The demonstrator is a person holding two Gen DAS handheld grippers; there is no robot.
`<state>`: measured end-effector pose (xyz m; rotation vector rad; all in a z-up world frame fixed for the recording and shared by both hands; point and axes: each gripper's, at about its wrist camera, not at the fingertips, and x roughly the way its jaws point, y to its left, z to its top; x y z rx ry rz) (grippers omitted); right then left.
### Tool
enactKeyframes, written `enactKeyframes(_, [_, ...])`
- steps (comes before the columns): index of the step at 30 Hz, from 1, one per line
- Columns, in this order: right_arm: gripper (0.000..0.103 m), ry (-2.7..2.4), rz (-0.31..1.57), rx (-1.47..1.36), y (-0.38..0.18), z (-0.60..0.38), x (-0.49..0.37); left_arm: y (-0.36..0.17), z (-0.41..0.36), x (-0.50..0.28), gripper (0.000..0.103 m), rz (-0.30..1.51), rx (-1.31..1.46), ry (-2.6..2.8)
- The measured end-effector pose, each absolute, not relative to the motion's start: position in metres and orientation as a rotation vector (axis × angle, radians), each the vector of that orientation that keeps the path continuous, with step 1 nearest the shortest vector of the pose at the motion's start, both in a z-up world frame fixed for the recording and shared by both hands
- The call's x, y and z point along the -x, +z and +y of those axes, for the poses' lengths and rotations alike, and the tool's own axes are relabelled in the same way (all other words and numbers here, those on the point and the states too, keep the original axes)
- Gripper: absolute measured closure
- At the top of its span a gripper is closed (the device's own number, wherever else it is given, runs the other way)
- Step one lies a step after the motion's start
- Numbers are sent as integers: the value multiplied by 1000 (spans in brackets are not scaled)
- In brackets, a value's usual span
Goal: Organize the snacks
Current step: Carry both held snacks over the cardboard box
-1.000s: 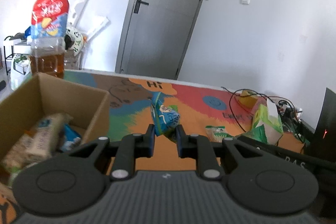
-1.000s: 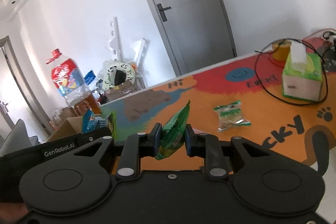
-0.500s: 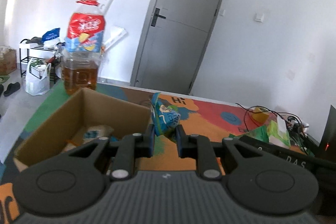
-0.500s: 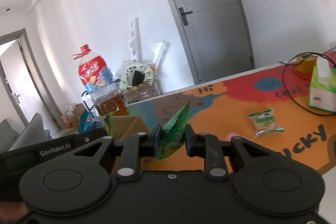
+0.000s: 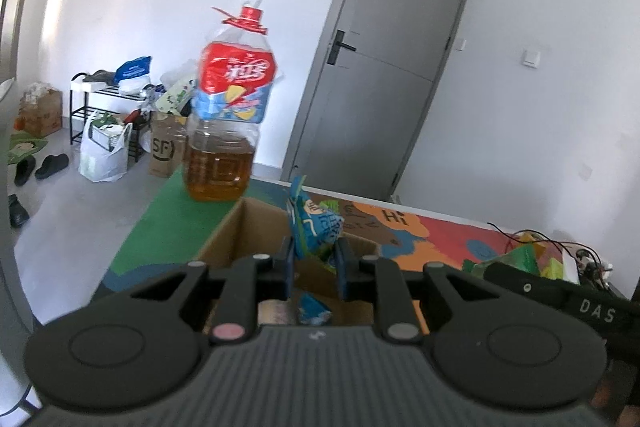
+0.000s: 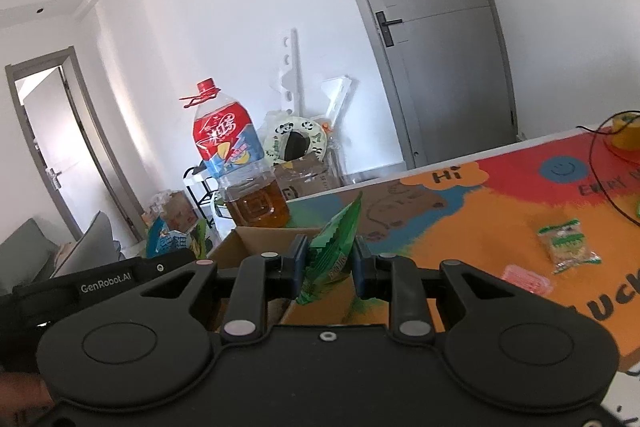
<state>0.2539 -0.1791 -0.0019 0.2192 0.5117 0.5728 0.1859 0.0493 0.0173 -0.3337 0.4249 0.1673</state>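
Blue snack packet — crinkled, upright — pinched in left gripper jaws.

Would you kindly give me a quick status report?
Left gripper shut on blue snack bag, over cardboard box. Right gripper shut on green snack bag. Nothing blocking box.

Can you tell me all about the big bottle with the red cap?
The big bottle is clear plastic with a red cap and red carry handle. A red and blue label wraps its upper part. Amber liquid fills roughly the bottom third. It stands upright on the table's green corner, behind the cardboard box. Neither gripper touches it.
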Motion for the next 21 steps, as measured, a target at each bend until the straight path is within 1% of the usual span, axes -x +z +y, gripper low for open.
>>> enactKeyframes(6, [79, 586, 522, -201, -1, -159, -267, 13, 73, -196, 84, 447, 353, 181])
enactKeyframes(19, [79, 613, 560, -162, -6, -121, -293, -5, 97, -227, 83, 509, 380, 193])
enactKeyframes(21, [79, 614, 564, -160, -7, -117, -296, -7, 97, -231, 80, 525, 372, 195])
